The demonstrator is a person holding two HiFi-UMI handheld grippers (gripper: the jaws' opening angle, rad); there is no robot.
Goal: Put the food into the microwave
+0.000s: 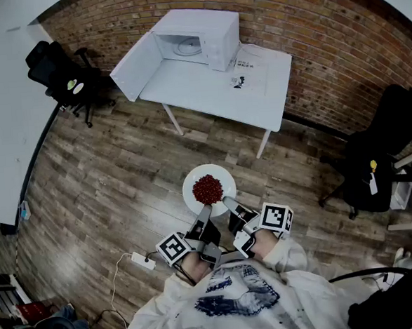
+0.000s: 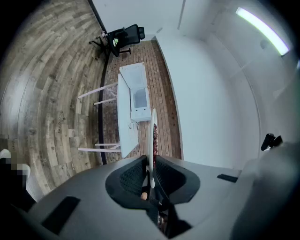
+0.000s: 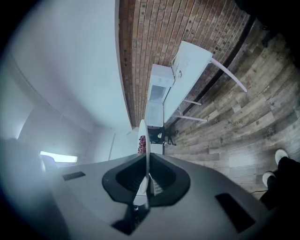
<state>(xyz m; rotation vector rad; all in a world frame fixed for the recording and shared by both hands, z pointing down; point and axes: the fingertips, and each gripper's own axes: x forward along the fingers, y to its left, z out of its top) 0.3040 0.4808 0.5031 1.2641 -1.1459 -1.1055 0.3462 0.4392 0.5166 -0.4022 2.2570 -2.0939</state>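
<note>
As grippers [image 1: 204, 213] [image 1: 229, 202] pinch it, plate [image 1: 191, 189] juts forward.

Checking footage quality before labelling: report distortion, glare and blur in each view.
Head view: fisheye bends the brick wall, corners black, plate sharp. Left gripper view: ceiling light glares, floor curves. Right gripper view: black corners, floor bowed too.
</note>
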